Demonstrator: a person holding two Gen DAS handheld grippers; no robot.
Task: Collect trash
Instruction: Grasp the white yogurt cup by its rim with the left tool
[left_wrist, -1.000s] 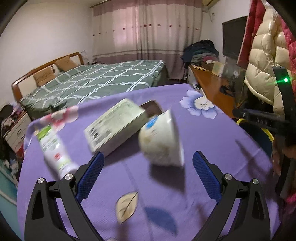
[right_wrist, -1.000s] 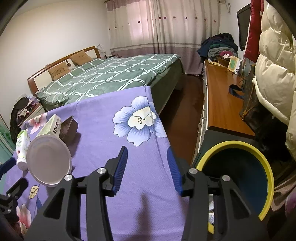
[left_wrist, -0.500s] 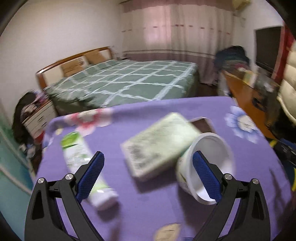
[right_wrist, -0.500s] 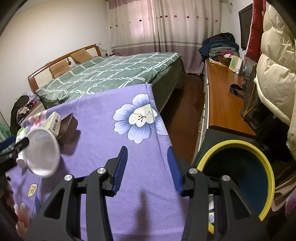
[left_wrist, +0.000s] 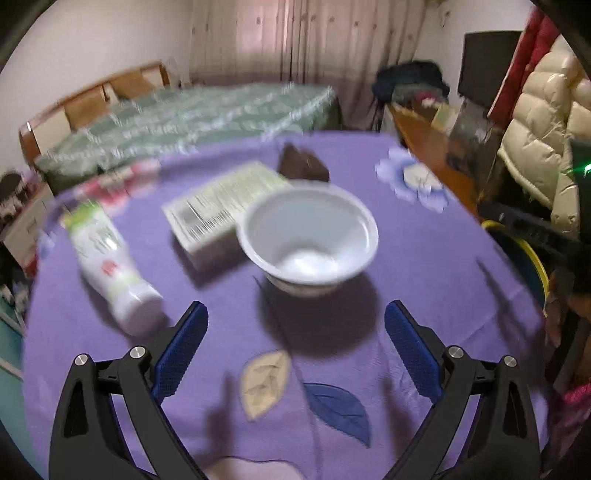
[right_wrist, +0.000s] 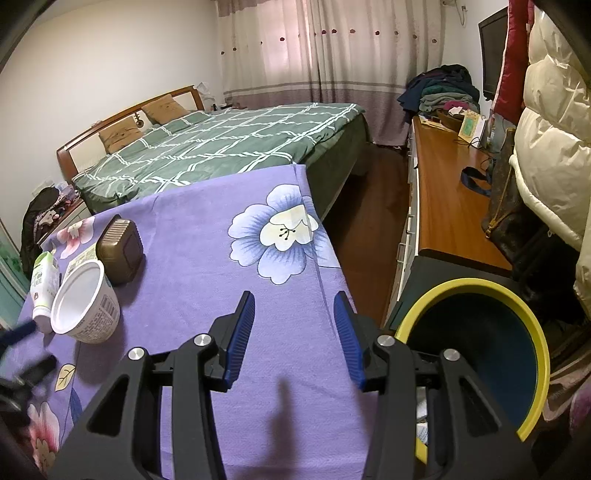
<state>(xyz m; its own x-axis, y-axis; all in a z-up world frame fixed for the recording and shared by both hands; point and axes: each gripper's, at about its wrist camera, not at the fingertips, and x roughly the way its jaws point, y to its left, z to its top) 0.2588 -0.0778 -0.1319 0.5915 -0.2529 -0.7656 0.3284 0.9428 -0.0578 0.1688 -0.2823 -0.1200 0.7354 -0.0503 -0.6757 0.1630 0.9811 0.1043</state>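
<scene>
Cup: upright on purple desk, touching carton, tube near
Left tool: spread, empty, short of cup
Right tool: part-spread, empty, beside bin
Risk: light cup likely tips or skids if one pad strikes the rim first

Your tabletop wears purple cloth printed with blue-and-white flowers and leaves. Beside the white cup you see a white-and-green tube, a pale printed box and a brown container. The bin has a yellow rim; your gripper pads are blue.
</scene>
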